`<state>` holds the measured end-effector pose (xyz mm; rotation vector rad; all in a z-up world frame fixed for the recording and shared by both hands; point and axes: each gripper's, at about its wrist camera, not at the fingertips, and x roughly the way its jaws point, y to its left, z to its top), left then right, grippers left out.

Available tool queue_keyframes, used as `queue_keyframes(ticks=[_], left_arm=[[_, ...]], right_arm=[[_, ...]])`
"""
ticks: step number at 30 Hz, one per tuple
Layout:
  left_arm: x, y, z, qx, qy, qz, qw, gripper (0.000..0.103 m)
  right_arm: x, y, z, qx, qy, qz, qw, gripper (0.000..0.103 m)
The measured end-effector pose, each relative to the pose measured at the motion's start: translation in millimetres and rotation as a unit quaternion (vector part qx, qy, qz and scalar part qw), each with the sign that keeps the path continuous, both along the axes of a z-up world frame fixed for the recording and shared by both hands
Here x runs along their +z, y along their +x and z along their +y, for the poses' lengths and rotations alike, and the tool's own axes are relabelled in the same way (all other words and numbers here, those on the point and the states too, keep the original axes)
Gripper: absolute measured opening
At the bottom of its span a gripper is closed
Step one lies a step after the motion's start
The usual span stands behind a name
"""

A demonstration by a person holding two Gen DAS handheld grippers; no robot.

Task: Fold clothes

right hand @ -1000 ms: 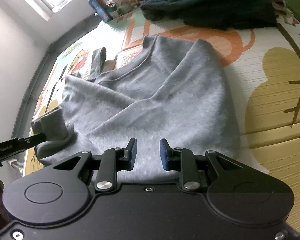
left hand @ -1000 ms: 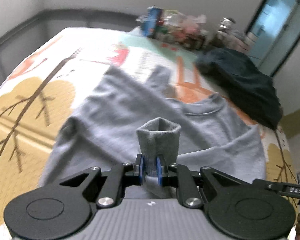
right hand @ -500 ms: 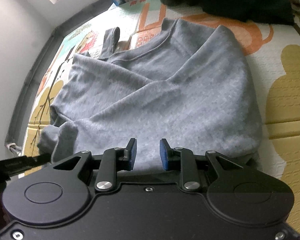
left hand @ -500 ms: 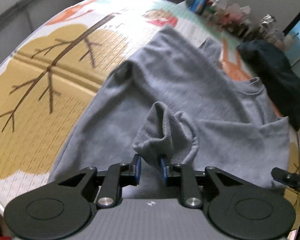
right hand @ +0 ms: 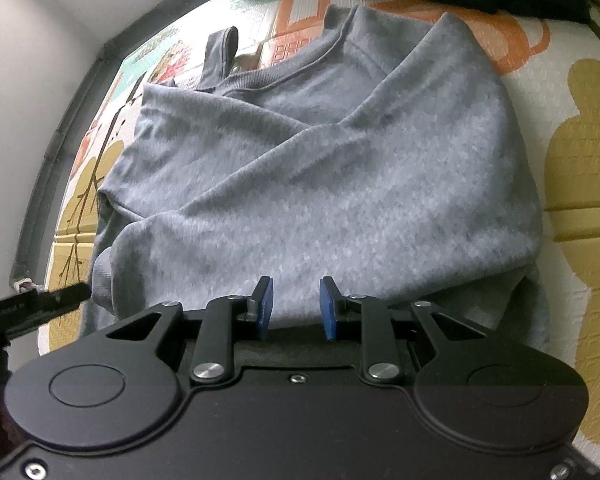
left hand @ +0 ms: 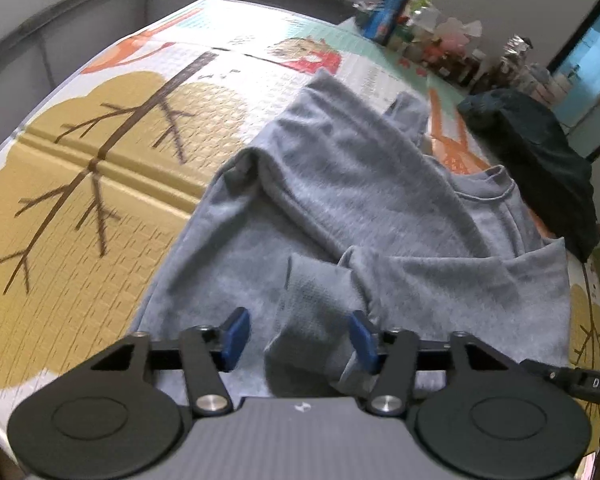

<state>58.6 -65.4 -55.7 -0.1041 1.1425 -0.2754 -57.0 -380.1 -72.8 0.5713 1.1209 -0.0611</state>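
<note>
The left gripper (left hand: 299, 334) stands with its jaws spread wide, the ribbed sleeve cuff (left hand: 320, 300) lying loose between them on the grey sweatshirt (left hand: 340, 200). The right gripper (right hand: 294, 307) hangs parted over the sweatshirt's near hem, gripping nothing. The sweatshirt lies spread on the patterned play mat (left hand: 100, 184), sleeves crossed over its body. Bare mat opens broadly to its left and right edges. Beyond the collar (right hand: 300, 66) lies a dark garment (left hand: 540, 152), then cluttered bottles (left hand: 440, 48) by the wall.
</note>
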Motion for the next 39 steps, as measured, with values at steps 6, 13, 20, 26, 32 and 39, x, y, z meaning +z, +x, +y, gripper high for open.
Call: queue_keyframes(ticks=[6, 13, 20, 26, 32, 39], left_arm=[[-10, 16, -9, -0.017, 0.003, 0.011, 0.9998, 0.065], [-24, 26, -8, -0.018, -0.028, 0.040, 0.9987, 0.065], [-30, 34, -3, -0.020, -0.041, 0.054, 0.9975, 0.020], [-20, 36, 4, -0.029, -0.053, 0.042, 0.9973, 0.011], [-5, 37, 10, -0.033, -0.059, 0.026, 0.9974, 0.010], [-17, 37, 8, -0.029, -0.059, 0.057, 0.9962, 0.033]], right_arm=[[-7, -2, 8, -0.007, 0.033, 0.017, 0.999, 0.024], [-22, -4, 12, -0.042, 0.069, 0.048, 0.996, 0.024], [-38, -6, 10, -0.100, 0.109, 0.058, 0.987, 0.025], [-47, -1, 6, -0.145, 0.146, 0.051, 0.977, 0.016], [-32, -2, 12, -0.144, 0.140, 0.017, 0.980, 0.008], [-20, -4, 9, -0.141, 0.140, 0.010, 0.980, 0.007]])
